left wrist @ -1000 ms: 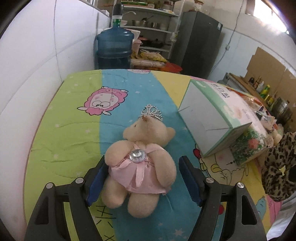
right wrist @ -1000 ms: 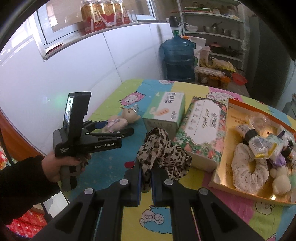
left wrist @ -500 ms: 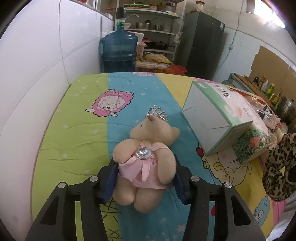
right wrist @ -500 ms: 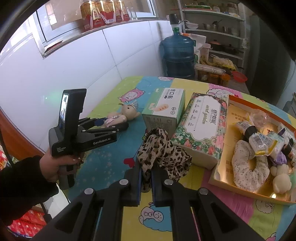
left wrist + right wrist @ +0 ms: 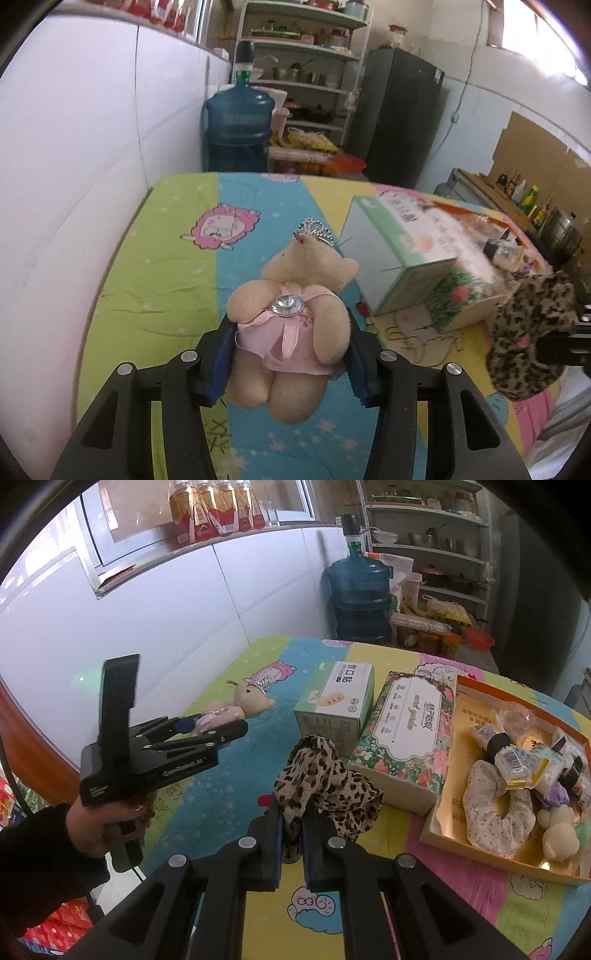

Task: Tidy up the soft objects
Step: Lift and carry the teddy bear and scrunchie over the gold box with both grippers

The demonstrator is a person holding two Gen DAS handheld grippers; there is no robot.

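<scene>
My left gripper (image 5: pixel 290 332) is shut on a beige teddy bear (image 5: pixel 295 314) in a pink dress with a silver crown, and holds it just above the colourful cartoon sheet. The bear also shows in the right wrist view (image 5: pixel 236 707), held by the left gripper (image 5: pixel 225 723). My right gripper (image 5: pixel 291 827) is shut on a leopard-print cloth (image 5: pixel 325 790), held above the sheet. The cloth shows at the right edge of the left wrist view (image 5: pixel 532 339). An orange-rimmed open box (image 5: pixel 458 686) at the right holds several soft items.
A green-and-white box (image 5: pixel 336 705) and a floral tissue box (image 5: pixel 410 731) stand between the bear and the orange-rimmed box. A white wall runs along the left side of the sheet. A blue water jug (image 5: pixel 236 129) and shelves stand beyond the far edge.
My left gripper's jaws have closed on the teddy bear and lifted it slightly. My right gripper still holds the leopard cloth and has shifted only slightly.
</scene>
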